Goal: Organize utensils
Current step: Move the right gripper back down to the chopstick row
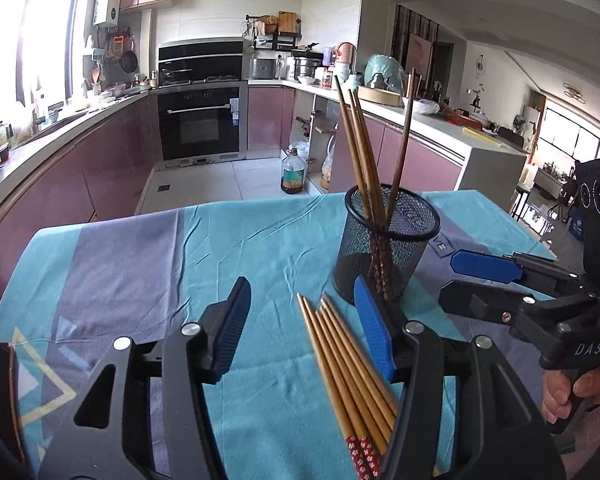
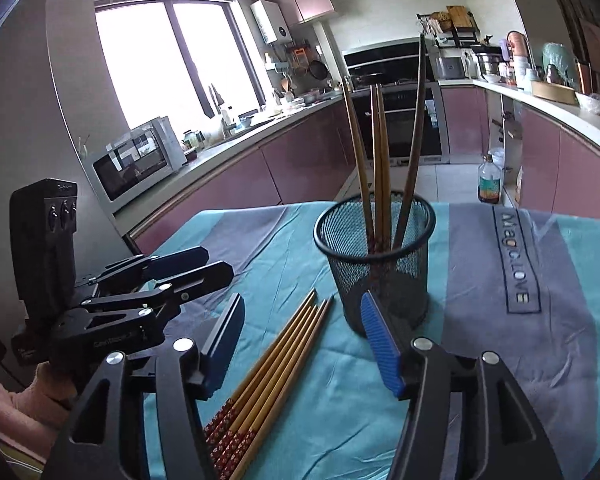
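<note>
Nearest the cameras, both tools hang spread and empty: the left tool [image 1: 304, 328] has its blue ribbed pads wide apart over the cloth, and the right tool [image 2: 304, 344] is likewise spread with nothing between its pads. Between them, flat on the counter with its teal and grey-purple cloth [image 1: 140, 248], lies a loose bundle of light bamboo chopsticks with red patterned ends [image 1: 348, 364], tips pointing away toward the holder; in the left view the bundle lies just beside the inner edge of the tool's right-hand pad, and in the right view it lies between the pads, nearer the left-hand one. Just beyond stands the black wire-mesh cylindrical holder [image 1: 388, 240], upright, already carrying four chopsticks that lean against its rim. The job looks partly done: several chopsticks are stowed, while the bundle on the cloth still waits to be lifted in.
</note>
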`<state>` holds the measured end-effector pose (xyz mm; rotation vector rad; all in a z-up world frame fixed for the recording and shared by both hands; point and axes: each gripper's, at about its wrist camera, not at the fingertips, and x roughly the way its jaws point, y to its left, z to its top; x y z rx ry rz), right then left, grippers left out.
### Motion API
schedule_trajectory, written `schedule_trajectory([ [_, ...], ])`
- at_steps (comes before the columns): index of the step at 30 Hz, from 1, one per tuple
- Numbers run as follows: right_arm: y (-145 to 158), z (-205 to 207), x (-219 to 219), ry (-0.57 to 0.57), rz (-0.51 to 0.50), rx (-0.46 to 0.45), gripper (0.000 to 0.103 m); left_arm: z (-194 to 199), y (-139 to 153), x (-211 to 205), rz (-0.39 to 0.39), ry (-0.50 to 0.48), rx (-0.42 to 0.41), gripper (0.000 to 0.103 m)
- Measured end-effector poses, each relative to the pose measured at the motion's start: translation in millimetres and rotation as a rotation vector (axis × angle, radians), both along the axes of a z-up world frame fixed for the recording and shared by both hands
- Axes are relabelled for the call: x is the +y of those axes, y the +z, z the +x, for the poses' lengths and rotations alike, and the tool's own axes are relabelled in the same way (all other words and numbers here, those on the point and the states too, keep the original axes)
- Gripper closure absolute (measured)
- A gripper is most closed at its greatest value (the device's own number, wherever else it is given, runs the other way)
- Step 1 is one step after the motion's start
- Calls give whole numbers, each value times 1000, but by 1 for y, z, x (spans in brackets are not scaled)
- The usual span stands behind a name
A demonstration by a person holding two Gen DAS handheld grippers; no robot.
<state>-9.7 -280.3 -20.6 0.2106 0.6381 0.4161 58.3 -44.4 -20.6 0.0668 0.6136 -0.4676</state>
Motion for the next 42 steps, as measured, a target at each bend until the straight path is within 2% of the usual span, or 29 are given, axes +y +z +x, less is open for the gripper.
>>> schedule_trajectory([
  [15, -14, -9, 12, -23, -9, 38, 27, -17, -1, -4, 37, 23, -6, 45],
  [32, -36, -10, 21, -25, -36, 121, 27, -25, -26, 6, 68, 52, 70, 45],
  [42, -44, -9, 34, -13, -91, 140, 27, -25, -41, 0, 80, 17, 129, 45],
])
